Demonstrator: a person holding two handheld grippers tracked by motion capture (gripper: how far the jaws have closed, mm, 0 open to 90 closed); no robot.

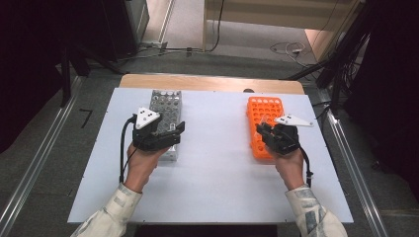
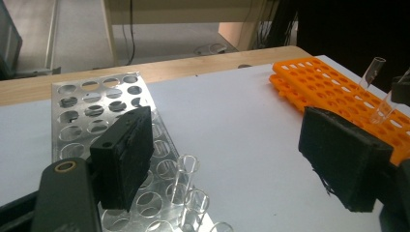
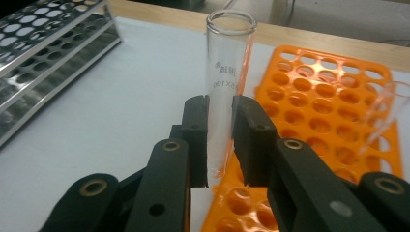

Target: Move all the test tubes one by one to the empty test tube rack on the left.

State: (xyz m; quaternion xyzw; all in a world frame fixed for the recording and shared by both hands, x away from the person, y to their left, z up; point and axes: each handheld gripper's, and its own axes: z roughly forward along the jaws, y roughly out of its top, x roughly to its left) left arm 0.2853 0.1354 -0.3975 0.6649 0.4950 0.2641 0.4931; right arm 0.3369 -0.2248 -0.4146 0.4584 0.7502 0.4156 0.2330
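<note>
A clear glass test tube (image 3: 227,72) stands upright between the jaws of my right gripper (image 3: 221,140), which is shut on its lower part. It hangs just above the near end of the orange rack (image 3: 329,96). A second tube (image 3: 384,111) leans in a hole of that rack to the right. In the high view my right gripper (image 1: 264,131) is over the orange rack (image 1: 264,106). My left gripper (image 2: 232,154) is open, its jaws wide apart, over the near end of the metal rack (image 2: 92,104). Three glass tubes (image 2: 187,169) stand in the metal rack beside the left pad.
Both racks lie on a white board (image 1: 217,163) over a wooden table, the metal rack (image 1: 165,103) to the left. Bare board lies between them and in front of them. Cables run across the floor beyond the table, and metal rails flank it.
</note>
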